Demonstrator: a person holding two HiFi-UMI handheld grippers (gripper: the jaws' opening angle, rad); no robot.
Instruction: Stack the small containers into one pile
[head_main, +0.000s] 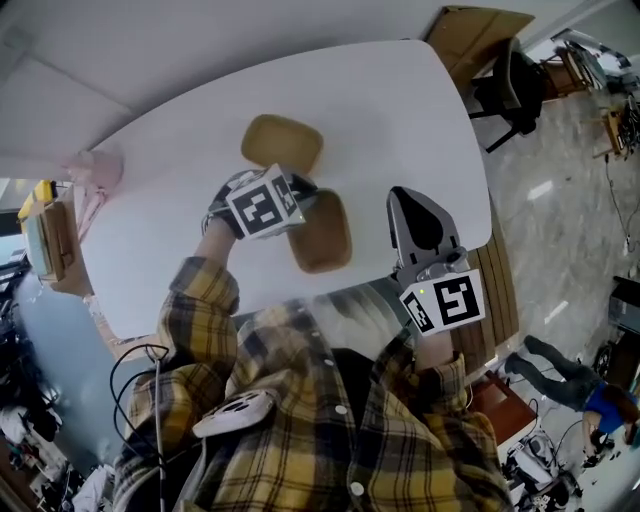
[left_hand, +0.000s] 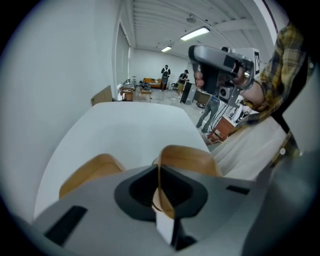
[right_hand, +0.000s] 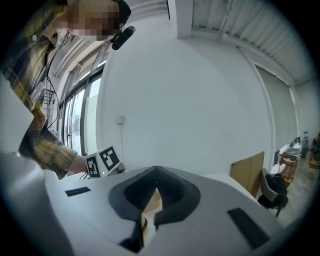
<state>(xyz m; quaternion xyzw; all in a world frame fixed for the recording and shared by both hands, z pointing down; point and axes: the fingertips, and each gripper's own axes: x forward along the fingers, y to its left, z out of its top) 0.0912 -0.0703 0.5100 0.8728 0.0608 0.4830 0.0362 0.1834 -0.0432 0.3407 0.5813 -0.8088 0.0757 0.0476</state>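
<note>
The thin tan wall of the near container (left_hand: 192, 156) is being pinched between the jaws of the left gripper (left_hand: 159, 175), which are clamped tight on its rim. The jaws of the right gripper (right_hand: 155, 192) are being pressed together on nothing, and that gripper is being held in the air to the right of the same container. A second container (head_main: 282, 143) is being borne by the white table (head_main: 180, 200) farther back, close by the first
</note>
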